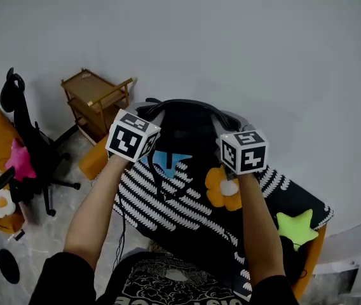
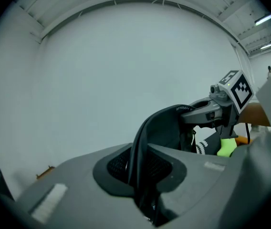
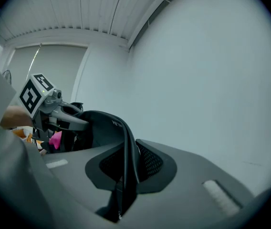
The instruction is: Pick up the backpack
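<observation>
Both grippers are on the load. Left gripper [image 2: 142, 175]: jaws closed down on a black strap [image 2: 157, 125], which passes up between the mesh pads and arcs across to the other gripper. Right gripper [image 3: 125, 171]: same condition, jaws pinched onto the same strap [image 3: 114, 123] at its far end. Nothing else sits between either pair.

Head view: the black backpack [image 1: 187, 138] hangs directly below and between the two grippers, close to the white wall [image 1: 244, 37]. The strap spans left to right from the left gripper [image 1: 143, 108] to the right gripper [image 1: 231, 116]; the bag's long axis runs downward from it toward the person. Under it lies a black-and-white striped cloth [image 1: 145, 202] with an orange flower [image 1: 222, 189] and a green star [image 1: 295, 227]. Cannot tell whether the bag's base is clear of the cloth.

Judgement: the hold is symmetric and neither hand is nearer. The lift calls for both grippers to rise together, keeping the strap level.
</observation>
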The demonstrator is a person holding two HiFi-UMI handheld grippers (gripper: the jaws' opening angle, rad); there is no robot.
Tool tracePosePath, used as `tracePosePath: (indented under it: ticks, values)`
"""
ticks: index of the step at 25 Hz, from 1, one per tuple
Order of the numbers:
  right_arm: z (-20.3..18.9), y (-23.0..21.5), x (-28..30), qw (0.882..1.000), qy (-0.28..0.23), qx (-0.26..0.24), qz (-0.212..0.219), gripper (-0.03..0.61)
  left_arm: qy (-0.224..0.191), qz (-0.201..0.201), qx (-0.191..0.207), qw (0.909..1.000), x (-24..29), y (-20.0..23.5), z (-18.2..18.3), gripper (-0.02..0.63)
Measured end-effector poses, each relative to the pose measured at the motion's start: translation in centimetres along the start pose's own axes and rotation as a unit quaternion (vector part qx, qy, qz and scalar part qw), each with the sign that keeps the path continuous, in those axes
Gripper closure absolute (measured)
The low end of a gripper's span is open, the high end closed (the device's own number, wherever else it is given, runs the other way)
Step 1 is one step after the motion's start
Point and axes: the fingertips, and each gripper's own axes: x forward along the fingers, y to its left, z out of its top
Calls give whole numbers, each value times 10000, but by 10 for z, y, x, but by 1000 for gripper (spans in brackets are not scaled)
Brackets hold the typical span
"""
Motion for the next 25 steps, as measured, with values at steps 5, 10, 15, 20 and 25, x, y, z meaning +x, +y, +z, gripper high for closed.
tracePosePath:
  ticks: [5,10,15,20,25]
  values:
    - [22,18,12,9996,-257,-28,104,523,-146,426,-74,9990,-21,23,5,557]
    - [32,31,22,9991,-370,-59,214,523,-189,704,-98,9973,-33,38,5,557]
    - [36,37,26,9987,-469,-70,198,523,-217,840,-66,9962,-40,45,4,557]
    - [38,41,29,9986,-479,-86,218,523,-209,867,-91,9960,-42,47,2,557]
    - [38,43,32,9985,-481,-80,232,523,-198,900,-34,9957,-43,51,2,557]
